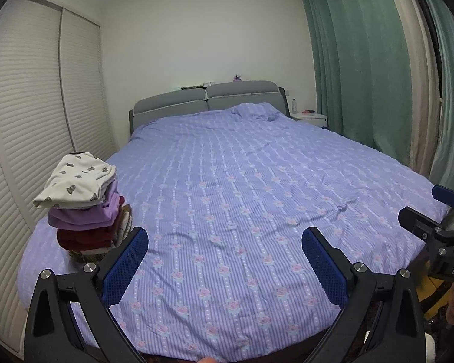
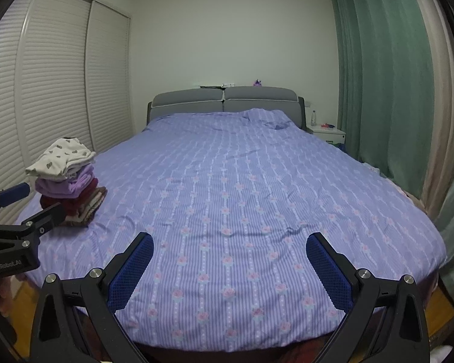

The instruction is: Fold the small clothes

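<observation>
- The left gripper hovered over the bed, jaws spread, empty.
- The right gripper matched it.
- A stack of folded clothes, perhaps five pieces, stood at the bed's left edge.

The lower garments of the folded clothes stack are partly hidden behind the left gripper finger. The right gripper body is cut off by the frame edge. Items on the nightstand and headboard are too small to identify.
</observation>
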